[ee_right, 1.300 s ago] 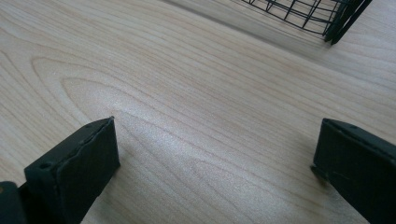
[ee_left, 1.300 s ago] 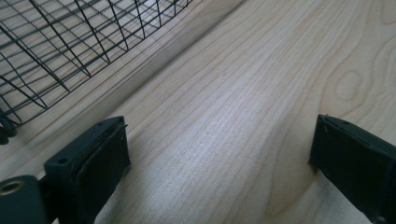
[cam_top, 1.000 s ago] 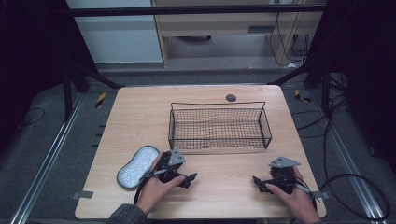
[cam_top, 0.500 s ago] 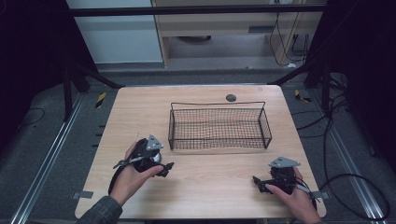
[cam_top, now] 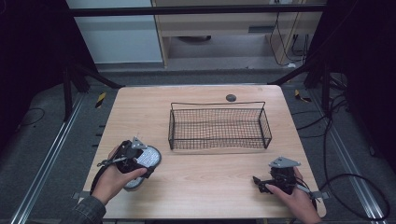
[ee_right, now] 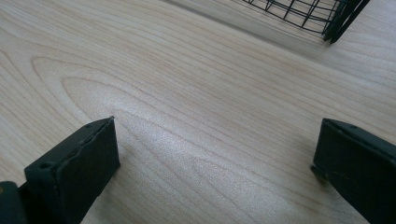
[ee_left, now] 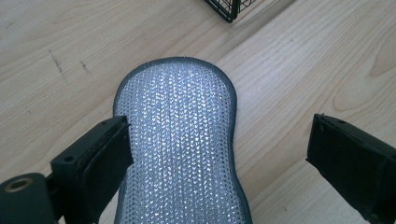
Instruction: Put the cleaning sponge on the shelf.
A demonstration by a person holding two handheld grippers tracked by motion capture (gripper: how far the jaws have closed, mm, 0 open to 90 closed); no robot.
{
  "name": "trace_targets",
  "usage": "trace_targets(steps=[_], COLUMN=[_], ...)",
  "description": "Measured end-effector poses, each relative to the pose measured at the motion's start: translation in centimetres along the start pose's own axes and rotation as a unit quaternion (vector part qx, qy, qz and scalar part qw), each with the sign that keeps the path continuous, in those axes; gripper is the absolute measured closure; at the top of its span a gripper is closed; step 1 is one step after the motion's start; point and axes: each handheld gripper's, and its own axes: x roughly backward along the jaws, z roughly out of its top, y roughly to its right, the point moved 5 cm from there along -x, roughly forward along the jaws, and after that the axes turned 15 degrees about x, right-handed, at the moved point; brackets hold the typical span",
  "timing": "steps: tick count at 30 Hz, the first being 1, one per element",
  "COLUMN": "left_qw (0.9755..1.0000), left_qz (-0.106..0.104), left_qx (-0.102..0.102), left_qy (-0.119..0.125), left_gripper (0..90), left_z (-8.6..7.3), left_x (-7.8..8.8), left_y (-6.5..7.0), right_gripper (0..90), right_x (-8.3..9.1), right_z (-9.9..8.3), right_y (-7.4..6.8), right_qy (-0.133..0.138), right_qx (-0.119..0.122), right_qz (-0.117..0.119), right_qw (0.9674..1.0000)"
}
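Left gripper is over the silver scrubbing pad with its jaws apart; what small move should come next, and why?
Probably lower the left gripper and shut it across the silver-grey mesh scrubbing pad. Its jaws stand open on either side of the pad's narrow waist, the pad lies flat on the light wooden table, and nothing grips it yet.

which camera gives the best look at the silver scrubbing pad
The left gripper view: the scrubbing pad lies close up between the open left tongs, its mesh weave and dark edging clear. In the high view the pad is small and partly hidden under that hand.
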Motion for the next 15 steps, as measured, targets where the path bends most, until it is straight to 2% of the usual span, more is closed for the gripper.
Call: trace_targets(steps=[9, 15], left_qw=[0.9995, 0.9991], left_qz=[0.008, 0.006], left_qx=[0.003, 0.015], left_qy=[-0.029, -0.04], left_gripper=[4.9, 4.7], left_z=[-0.5, -0.8], left_x=[-0.6, -1.0], left_y=[-0.8, -1.4], right_gripper=[0.3, 0.3], right_x=[0.0, 0.0], right_z=[0.0, 0.0], right_y=[-0.1, 0.0], right_qy=[0.0, 0.0], right_qx=[-0.004, -0.003], right_qz=[0.001, 0.001], right_qw=[1.0, 1.0])
